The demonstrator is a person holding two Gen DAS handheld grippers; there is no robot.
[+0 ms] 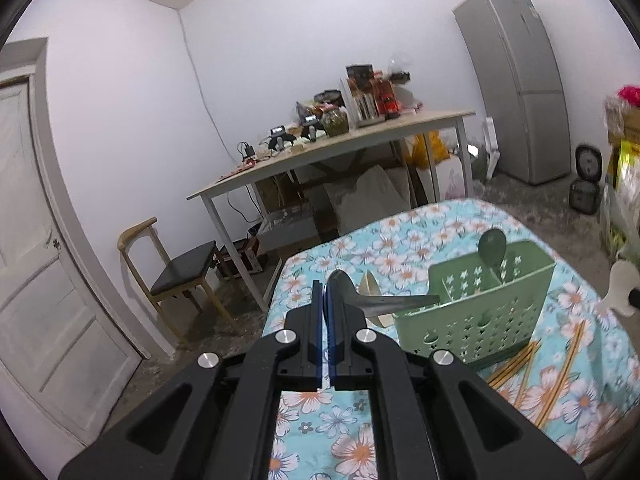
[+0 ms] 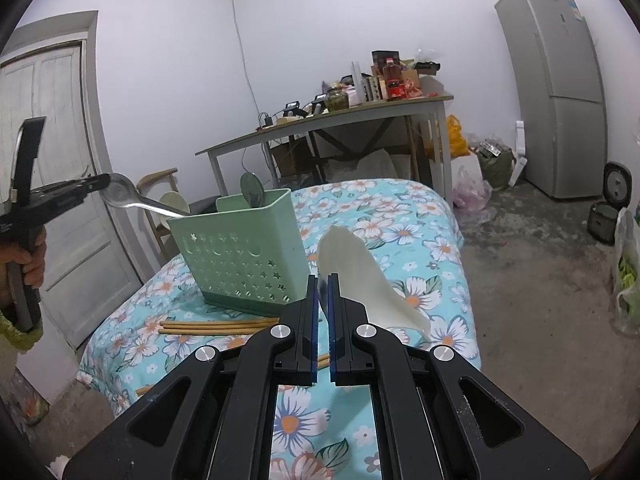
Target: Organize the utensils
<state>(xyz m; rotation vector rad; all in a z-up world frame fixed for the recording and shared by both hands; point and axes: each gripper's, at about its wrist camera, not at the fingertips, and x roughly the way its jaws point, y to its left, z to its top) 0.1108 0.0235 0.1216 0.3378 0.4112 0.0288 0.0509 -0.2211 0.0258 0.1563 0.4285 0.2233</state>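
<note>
No brand, label or writing can be read: the marks on the tall grey fridge [image 2: 560, 80] and on the bottles on the long side table [image 2: 360, 110] are too small and blurred.

The left gripper [image 1: 323, 286] is pinched tight on the bowl of a shiny metal spoon [image 2: 132, 198], whose handle reaches across to the rim of the pale green perforated plastic utensil holder [image 2: 244, 256]; whether the handle tip is inside the holder cannot be told. A hand [image 2: 30, 258] grips this tool at the left of the right wrist view.

The right gripper [image 2: 323, 280] is closed on the edge of a flat cream-white plastic spoon [image 2: 360, 280], held up above the table with the floral turquoise cloth [image 2: 400, 220].

The holder stands tilted near the table's middle, towards its left edge in the right wrist view. A dark green round-headed spoon [image 1: 492, 246] stands in one of its compartments, and another cream-white piece [image 1: 370, 286] shows just beyond it. Several bamboo chopsticks [image 2: 216, 326] lie flat on the cloth, partly under the holder's base.

The far part of the cloth is bare, and the right edge borders open concrete floor [image 2: 540, 280]
</note>
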